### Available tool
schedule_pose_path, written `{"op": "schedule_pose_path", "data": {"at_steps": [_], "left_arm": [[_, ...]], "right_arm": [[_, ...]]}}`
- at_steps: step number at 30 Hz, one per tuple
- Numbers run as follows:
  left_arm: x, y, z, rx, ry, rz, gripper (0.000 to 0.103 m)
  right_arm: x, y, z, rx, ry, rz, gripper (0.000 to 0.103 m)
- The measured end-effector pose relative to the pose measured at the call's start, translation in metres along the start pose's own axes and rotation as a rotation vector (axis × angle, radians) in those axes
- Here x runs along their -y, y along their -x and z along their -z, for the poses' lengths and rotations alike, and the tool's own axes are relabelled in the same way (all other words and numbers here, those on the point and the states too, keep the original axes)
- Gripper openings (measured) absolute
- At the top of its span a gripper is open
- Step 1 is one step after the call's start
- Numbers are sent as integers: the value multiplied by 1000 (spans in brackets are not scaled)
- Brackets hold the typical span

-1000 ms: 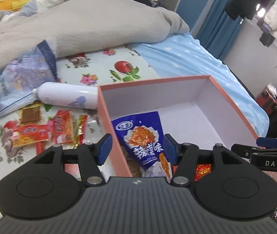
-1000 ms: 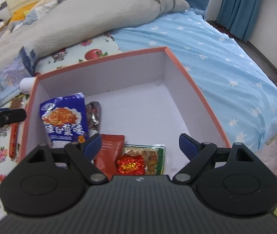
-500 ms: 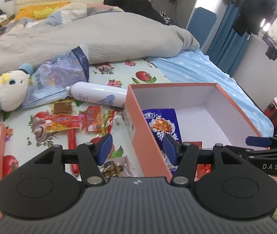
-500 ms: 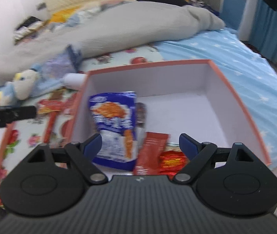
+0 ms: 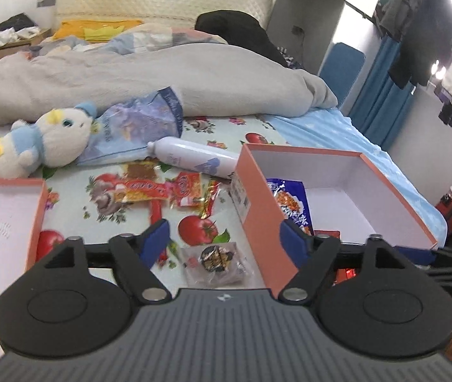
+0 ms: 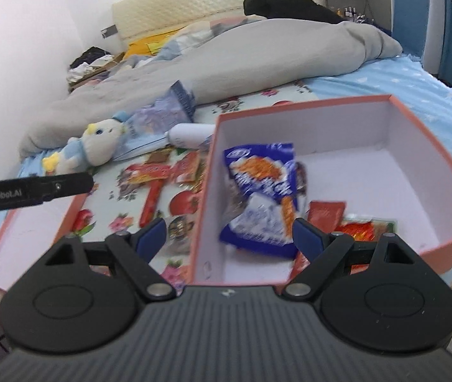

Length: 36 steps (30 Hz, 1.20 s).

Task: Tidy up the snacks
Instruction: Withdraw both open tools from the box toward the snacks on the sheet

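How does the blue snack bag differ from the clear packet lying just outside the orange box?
The blue snack bag lies inside the orange box, while the clear packet lies on the bedsheet beside the box's outer wall. The blue snack bag is opaque with a printed picture; the clear packet shows a dark snack through its wrapper. The blue snack bag looks clearly larger than the clear packet. Both are sealed snack packs, and no hand-held gripper holds either.

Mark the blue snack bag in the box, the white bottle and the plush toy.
blue snack bag (image 6: 259,191), right wrist view, middle of its printed front.
white bottle (image 5: 194,158), left wrist view, middle of its body.
plush toy (image 5: 63,138), left wrist view, on its white head.
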State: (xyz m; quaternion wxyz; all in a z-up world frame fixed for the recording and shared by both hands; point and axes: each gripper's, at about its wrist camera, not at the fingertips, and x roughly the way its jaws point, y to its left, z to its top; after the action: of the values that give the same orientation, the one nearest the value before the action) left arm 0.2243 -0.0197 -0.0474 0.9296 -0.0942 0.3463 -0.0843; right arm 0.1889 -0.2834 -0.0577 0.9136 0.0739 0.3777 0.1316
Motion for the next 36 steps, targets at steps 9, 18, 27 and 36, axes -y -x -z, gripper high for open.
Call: {"op": "schedule_pose_path", "data": {"at_steps": [9, 18, 27, 36], "left_arm": [[-30, 32, 32, 28, 53, -62, 85], [-54, 41, 63, 2, 122, -117, 86], [-77, 25, 72, -22, 168, -125, 86], [-107, -6, 63, -41, 242, -97, 85]], "right_arm": [[-40, 12, 33, 31, 62, -16, 87], [-73, 6, 62, 13, 107, 7, 87], [-95, -16, 71, -19, 163, -18, 86], [-111, -43, 63, -9, 223, 6, 80]]}}
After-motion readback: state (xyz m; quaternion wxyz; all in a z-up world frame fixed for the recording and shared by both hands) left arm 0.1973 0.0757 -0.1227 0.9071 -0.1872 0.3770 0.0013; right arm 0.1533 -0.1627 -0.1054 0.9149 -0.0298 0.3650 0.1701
